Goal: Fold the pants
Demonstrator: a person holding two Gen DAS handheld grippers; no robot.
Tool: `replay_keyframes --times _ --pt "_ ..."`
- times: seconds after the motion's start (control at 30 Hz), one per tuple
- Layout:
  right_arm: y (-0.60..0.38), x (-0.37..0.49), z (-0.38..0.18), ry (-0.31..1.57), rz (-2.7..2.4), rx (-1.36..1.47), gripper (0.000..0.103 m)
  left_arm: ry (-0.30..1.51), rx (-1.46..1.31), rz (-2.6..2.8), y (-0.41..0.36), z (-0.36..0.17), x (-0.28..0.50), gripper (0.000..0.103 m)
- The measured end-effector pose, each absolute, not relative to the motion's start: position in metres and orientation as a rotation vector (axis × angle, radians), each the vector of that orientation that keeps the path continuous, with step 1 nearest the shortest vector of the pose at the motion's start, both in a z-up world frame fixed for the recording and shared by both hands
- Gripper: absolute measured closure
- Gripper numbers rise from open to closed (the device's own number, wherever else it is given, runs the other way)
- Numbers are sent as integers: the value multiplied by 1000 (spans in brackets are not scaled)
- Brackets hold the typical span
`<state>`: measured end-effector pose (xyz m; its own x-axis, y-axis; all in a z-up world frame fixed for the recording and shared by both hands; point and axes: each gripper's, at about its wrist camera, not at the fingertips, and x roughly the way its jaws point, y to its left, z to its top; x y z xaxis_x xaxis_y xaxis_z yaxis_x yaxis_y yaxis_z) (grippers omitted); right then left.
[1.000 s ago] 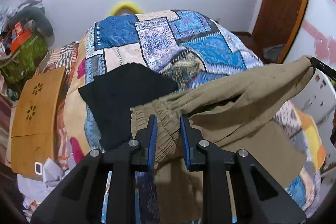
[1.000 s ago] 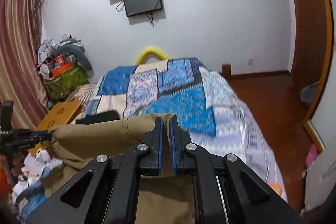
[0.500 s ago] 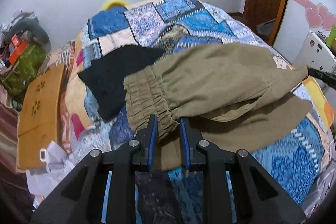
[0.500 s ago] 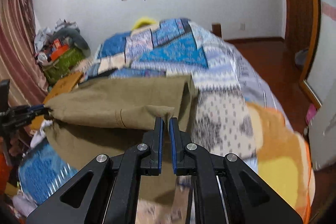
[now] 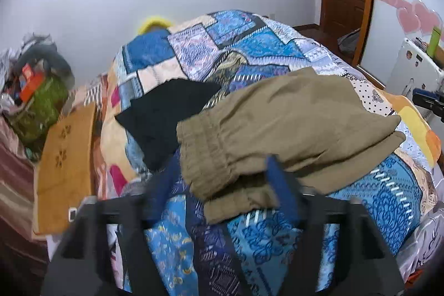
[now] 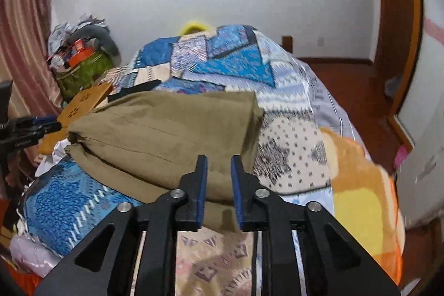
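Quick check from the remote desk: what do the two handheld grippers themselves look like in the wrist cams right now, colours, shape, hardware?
Both match. The right gripper has matte black angular linkage arms with triangular cutouts, silver round pivot screws, and two flat fingers faced with blue pads. The left gripper shows the same black frame and blue-faced fingers, though motion-blurred. No cables, sleeves or hands are visible; small white lettering shows on the left gripper's side in the right view.

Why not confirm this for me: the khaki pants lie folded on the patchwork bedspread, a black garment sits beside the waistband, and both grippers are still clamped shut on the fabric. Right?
Wrong on the grippers. The left gripper and right gripper both stand open in their own wrist views, released from the khaki pants. The pants do lie folded on the patchwork bedspread, with the black garment beside the waistband.
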<state>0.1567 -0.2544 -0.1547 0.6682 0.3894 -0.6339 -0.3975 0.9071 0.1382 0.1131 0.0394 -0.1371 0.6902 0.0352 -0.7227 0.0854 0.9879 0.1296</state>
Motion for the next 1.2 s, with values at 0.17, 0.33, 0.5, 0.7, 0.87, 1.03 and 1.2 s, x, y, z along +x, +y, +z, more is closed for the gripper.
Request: replay_keyframes --times 0.17,0.33,0.5,0.7,0.87,1.03,1.2 --pt "-225 161 -148 687 514 -52 33 823 245 -97 11 -142 125 12" --pt "-191 167 -159 709 581 -123 25 907 364 -161 -18 -173 139 10" --pt "-163 171 -180 773 652 -183 25 893 398 -138 -27 -183 151 10" --pt "-135 178 -197 818 711 -285 26 868 322 -144 -15 -164 167 11" --pt "-124 186 -196 775 719 -317 42 857 316 -164 -17 -155 166 24" --pt "-126 189 -181 748 734 -264 77 853 323 -212 -20 -160 157 49" --pt "-124 178 -164 696 765 -274 92 794 371 -160 -27 -155 145 84"
